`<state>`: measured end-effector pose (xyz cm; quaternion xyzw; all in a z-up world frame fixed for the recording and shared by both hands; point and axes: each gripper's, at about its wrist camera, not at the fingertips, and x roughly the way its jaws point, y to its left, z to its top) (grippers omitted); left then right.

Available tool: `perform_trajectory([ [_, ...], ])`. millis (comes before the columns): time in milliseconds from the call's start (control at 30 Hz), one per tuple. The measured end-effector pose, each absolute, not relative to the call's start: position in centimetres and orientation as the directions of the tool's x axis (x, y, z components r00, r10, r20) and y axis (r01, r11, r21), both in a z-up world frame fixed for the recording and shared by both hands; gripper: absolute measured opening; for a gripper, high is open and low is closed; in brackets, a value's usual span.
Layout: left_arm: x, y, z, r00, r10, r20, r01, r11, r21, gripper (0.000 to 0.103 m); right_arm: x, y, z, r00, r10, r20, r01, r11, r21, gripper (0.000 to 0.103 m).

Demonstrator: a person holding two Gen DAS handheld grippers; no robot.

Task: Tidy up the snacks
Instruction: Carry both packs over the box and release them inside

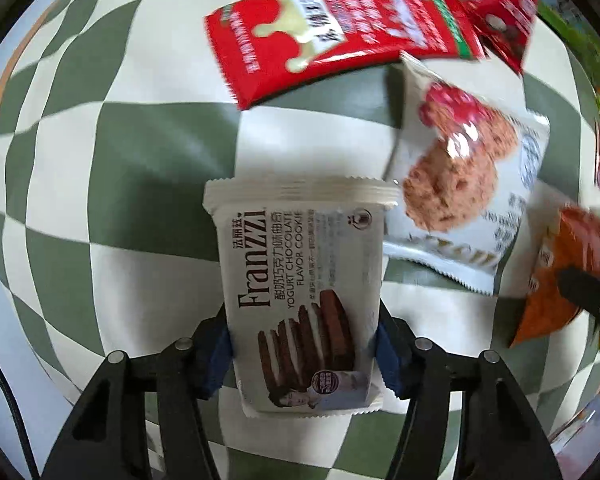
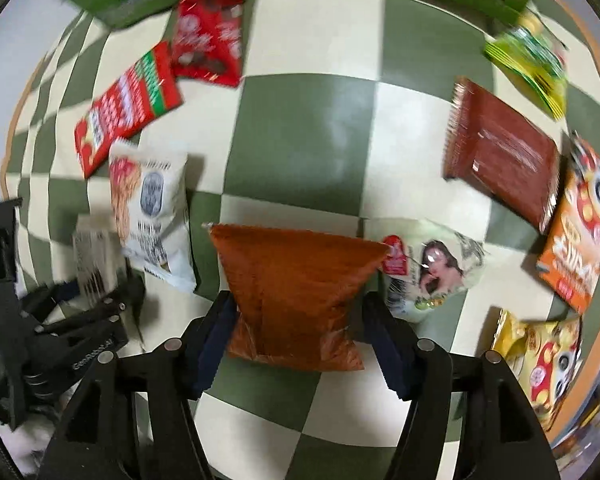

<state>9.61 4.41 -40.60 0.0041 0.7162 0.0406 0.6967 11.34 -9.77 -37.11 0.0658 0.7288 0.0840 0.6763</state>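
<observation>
Since both grippers point down at the checked green-and-cream tablecloth (image 1: 100,184), the left gripper (image 1: 304,354) pinches the white Franzzi chocolate-cookie packet (image 1: 304,292) across its width, while the right gripper (image 2: 300,332) straddles the crinkled orange-brown snack bag (image 2: 296,284) (its right pad apparently short of the bag), presumably to sort both.

Black angular left tongs (image 1: 304,356) and right tongs (image 2: 300,344) are showing blue ribbed pads (image 1: 216,356) and round silver pivot screws (image 1: 115,357).

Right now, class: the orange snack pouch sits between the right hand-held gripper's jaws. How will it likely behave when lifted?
The orange snack pouch looks puffed and creased, so probably light and crushable. Its soft film pinches in where the right hand-held gripper stands, so it may sag or slip. It won't roll.
</observation>
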Motion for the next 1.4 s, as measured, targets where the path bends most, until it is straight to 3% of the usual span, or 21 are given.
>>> perform_trajectory([
  [100,9.3,5.0,-40.1,-0.02,0.047,-0.999,-0.093,0.995,0.048,0.057,11.8,-10.4,-37.5,-0.071,0.214,-0.974,0.007,0.977,0.214,0.063],
  [133,9.2,4.9,-40.0,-0.017,0.045,-0.999,-0.098,0.994,0.046,0.056,11.6,-10.4,-37.6,-0.068,0.213,-0.975,0.007,0.977,0.213,0.052],
  [267,7.9,8.6,-36.4,0.001,0.025,-1.0,-0.117,0.993,0.025,0.056,12.4,-9.7,-38.0,-0.037,0.219,-0.975,0.011,0.976,0.219,0.048],
  [567,6.5,10.5,-26.3,0.094,-0.114,-0.989,-0.124,0.984,-0.125,0.056,12.9,-11.3,-30.8,0.021,0.39,-0.92,0.037,0.92,0.391,0.048],
  [833,16.3,7.4,-17.4,0.255,-0.215,-0.943,0.006,0.975,-0.221,0.056,19.5,-13.9,-19.6,0.199,0.468,-0.861,-0.001,0.879,0.477,0.048],
  [1033,26.9,4.3,-15.0,0.304,-0.21,-0.929,0.077,0.978,-0.195,0.056,27.4,-14.9,-16.3,0.293,0.411,-0.863,-0.012,0.905,0.426,0.048],
  [1400,38.6,4.4,-21.8,0.103,-0.079,-0.992,0.084,0.994,-0.071,0.057,37.6,-15.3,-23.5,0.151,0.3,-0.942,0.051,0.949,0.31,0.048],
])
